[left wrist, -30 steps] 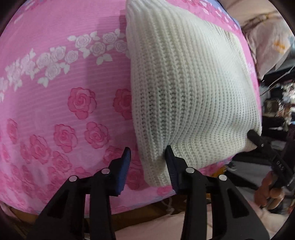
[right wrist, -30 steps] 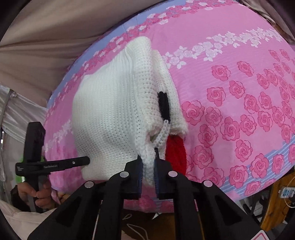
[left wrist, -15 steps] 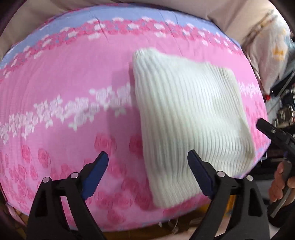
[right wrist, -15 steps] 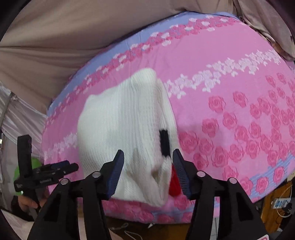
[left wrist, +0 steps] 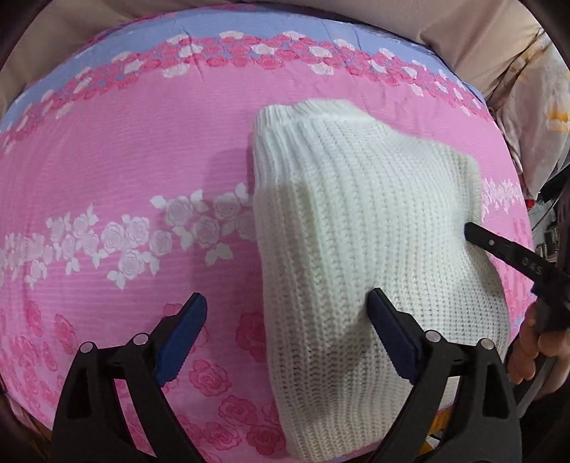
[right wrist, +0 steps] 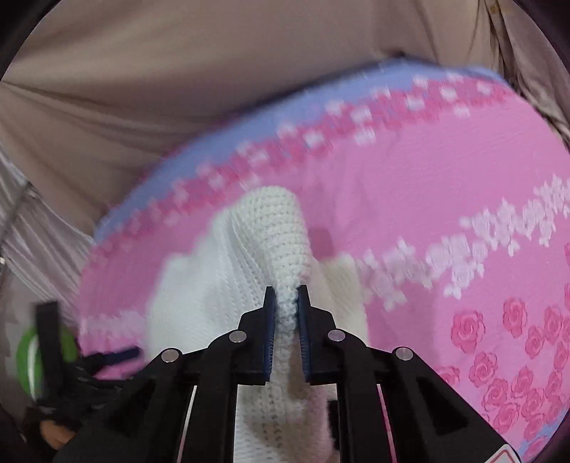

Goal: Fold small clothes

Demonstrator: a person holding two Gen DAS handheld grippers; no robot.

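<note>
A folded white knit sweater (left wrist: 363, 249) lies on a pink rose-print bedspread (left wrist: 124, 171). My left gripper (left wrist: 285, 324) is open, its right finger over the sweater's near edge and its left finger over bare bedspread. In the right wrist view my right gripper (right wrist: 285, 302) is shut on a raised ridge of the white sweater (right wrist: 281, 242), pinched between the blue pads. The right gripper's black finger (left wrist: 498, 245) shows at the sweater's right side in the left wrist view. The left gripper (right wrist: 89, 356) shows blurred at the lower left of the right wrist view.
A beige sheet or curtain (right wrist: 178, 89) hangs behind the bed. The bedspread has a blue band (left wrist: 249, 25) along its far edge. A pale printed cloth (left wrist: 534, 107) lies past the bed's right side. Something green (right wrist: 28, 356) sits at the far left.
Both grippers opened and pulled back from the sweater's near edge. The right gripper has since shut on a fold of the sweater's right side. The left gripper stays open.
</note>
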